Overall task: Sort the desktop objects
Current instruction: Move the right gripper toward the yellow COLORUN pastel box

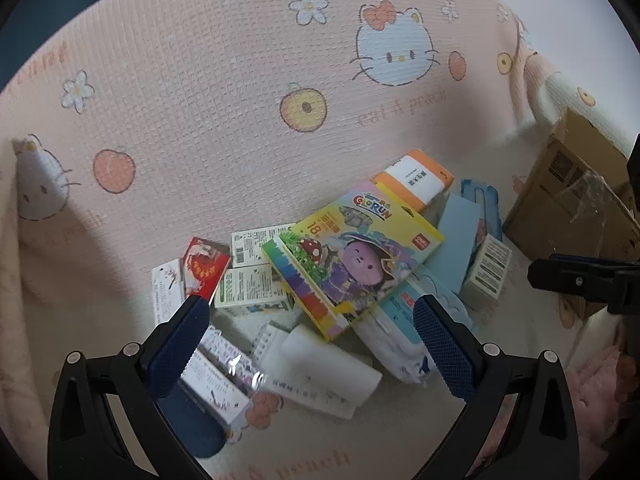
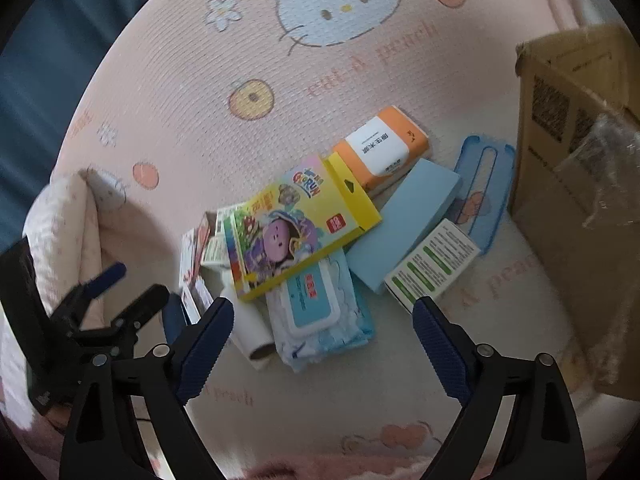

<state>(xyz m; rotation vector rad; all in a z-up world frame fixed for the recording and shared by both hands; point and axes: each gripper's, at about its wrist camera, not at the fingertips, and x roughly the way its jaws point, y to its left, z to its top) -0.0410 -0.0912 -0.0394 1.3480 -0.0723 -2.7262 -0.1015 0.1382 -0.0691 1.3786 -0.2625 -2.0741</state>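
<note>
We hold both the left gripper [image 1: 311, 312] and right gripper [image 2: 323, 314] with jaws spread wide and empty above the yellow cartoon-printed crayon box [image 1: 352, 256] topping the pile

The left gripper [image 1: 312, 308] is built of 2 black plastic arms, each tipped with a dark blue pad [image 1: 180, 344] that is finely textured. 2 round silver screws [image 1: 131, 349] are set into each arm near the pad. Triangular cut-outs are seen in the black arms lower down. The right gripper [image 2: 323, 312] is made the same way: black arms, blue textured pads [image 2: 440, 344], grey round screws [image 2: 485, 350]. At the right edge of the left view, a bit of skin [image 1: 626, 376] is glimpsed.
</note>
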